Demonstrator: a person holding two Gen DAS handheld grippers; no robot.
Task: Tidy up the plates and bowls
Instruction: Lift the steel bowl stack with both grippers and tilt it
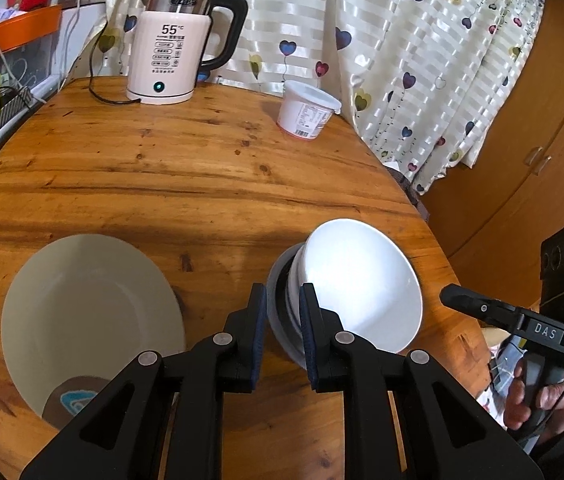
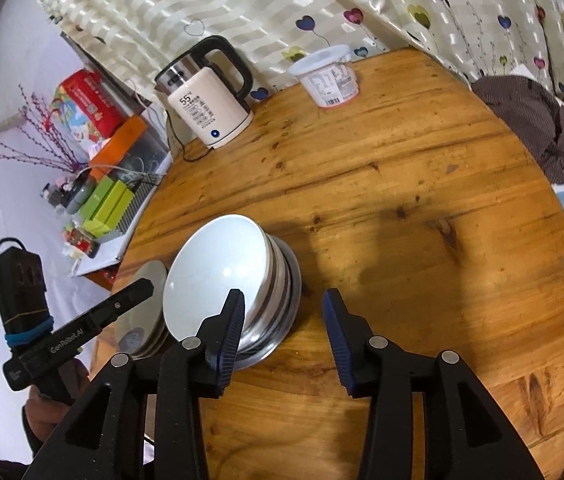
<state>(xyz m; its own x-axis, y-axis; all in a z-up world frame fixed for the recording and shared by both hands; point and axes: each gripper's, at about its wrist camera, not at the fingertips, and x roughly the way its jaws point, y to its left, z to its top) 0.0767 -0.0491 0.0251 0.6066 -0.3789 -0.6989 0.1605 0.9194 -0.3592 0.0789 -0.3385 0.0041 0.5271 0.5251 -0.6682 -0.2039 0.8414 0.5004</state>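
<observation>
Nearest, the left tongs (image 1: 281, 320) are seen closed on the rim of the white bowl (image 1: 358, 284), which is tilted on a stack of bowls (image 1: 282, 320) near the front edge of the round wooden bench (image 1: 202, 168). The right tongs (image 2: 284, 320) are held open, empty, just beside that stack. Left of it a cream plate (image 1: 90, 312) is lying flat. The nesting of the bowl appears to be in hand; it should next be levelled, lowered and released. Farther back, a kettle (image 1: 170, 44) and a lidded tub (image 1: 308, 110) are standing.
</observation>
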